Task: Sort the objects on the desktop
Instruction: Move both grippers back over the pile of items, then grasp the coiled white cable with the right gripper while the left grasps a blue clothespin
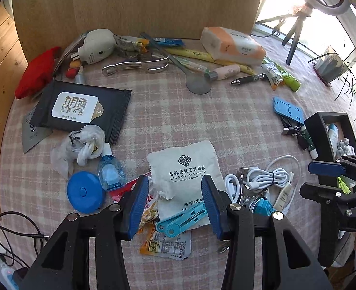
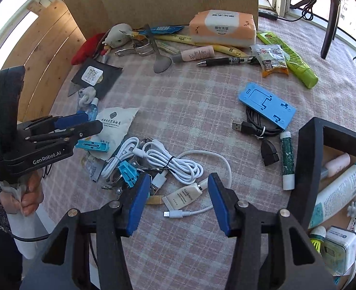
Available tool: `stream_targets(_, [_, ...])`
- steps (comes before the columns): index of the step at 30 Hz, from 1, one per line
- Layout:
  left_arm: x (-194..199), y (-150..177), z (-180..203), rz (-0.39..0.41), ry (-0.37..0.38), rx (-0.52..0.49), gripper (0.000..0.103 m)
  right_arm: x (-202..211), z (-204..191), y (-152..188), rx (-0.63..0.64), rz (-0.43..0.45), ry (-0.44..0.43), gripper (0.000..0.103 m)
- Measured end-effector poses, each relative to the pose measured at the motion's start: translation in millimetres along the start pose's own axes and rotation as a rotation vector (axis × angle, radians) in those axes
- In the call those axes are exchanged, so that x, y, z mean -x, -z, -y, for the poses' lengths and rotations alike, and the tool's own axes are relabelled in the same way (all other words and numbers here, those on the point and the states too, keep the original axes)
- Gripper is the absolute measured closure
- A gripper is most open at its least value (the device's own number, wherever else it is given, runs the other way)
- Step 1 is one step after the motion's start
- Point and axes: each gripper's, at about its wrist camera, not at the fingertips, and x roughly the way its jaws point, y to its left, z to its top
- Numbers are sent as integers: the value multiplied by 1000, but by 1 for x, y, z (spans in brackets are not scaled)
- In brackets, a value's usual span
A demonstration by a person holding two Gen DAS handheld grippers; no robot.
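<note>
The right tongs (image 2: 179, 199) hang open and empty over a small cream tube (image 2: 183, 196), its long axis roughly spanning the jaws. The left tongs (image 1: 175, 201), also open and empty, hover above a hotel sachet (image 1: 186, 169).

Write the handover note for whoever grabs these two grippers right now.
Left gripper: jaws open, nothing held, above the white hotel packet and light-blue clip.
Right gripper: jaws open, nothing held, above the small cream tube and white cable.
Done: black bin at the right holds a few bottles and boxes.
Left: most clutter is unsorted on the checked cloth: pen, tissue pack, blue stand.
</note>
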Motion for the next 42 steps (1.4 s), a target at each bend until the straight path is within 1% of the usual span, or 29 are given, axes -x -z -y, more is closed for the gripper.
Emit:
stream_targets(3, [8, 3, 2, 14, -12, -40, 59, -6, -5, -5, 89, -27, 18, 53])
stream_targets(5, [13, 8, 6, 20, -30, -99, 59, -9, -9, -6, 165, -40, 41, 53])
stream_targets(6, [16, 11, 10, 20, -36, -137, 55, -10, -11, -7, 199, -46, 52, 53])
stream_targets(7, [18, 15, 13, 22, -46, -173, 48, -12, -13, -7, 228, -53, 56, 53])
stream_targets(8, [19, 18, 16, 24, -58, -205, 45, -13, -14, -7, 258, -62, 55, 53])
stream_targets(10, [17, 22, 20, 15, -76, -248, 44, -18, -16, -7, 298, -81, 52, 53])
stream_targets(13, [10, 25, 21, 0, -97, -268, 44, -27, -22, -7, 351, -106, 51, 53])
stream_targets(15, [5, 25, 21, -4, -105, -266, 44, -33, -27, -8, 383, -113, 69, 53])
stream_targets(20, [-6, 23, 18, -17, -90, -243, 47, -48, -32, -9, 424, -127, 84, 53])
stream_targets(22, [-9, 23, 19, -22, -86, -237, 53, -53, -30, -12, 423, -136, 75, 53])
stream_targets(26, [-13, 20, 20, -25, -72, -232, 60, -59, -28, -15, 412, -142, 49, 54])
stream_targets(27, [-14, 20, 21, -26, -75, -230, 66, -60, -28, -15, 410, -143, 42, 55])
stream_targets(28, [-15, 19, 21, -29, -76, -230, 71, -60, -28, -15, 407, -139, 34, 60])
stream_targets(29, [-15, 19, 21, -30, -72, -229, 72, -59, -29, -15, 401, -140, 20, 67])
stream_targets(31, [-16, 20, 21, -28, -70, -223, 76, -57, -29, -14, 392, -142, -1, 75])
stream_targets(34, [-16, 21, 19, -27, -62, -207, 81, -53, -25, -10, 365, -135, -21, 75])
stream_targets(40, [-10, 21, 12, -11, -52, -157, 91, -43, -14, -2, 264, -104, -71, 76])
stream_targets(42, [-6, 20, 8, -2, -37, -133, 91, -35, -12, 0, 235, -80, -92, 76])
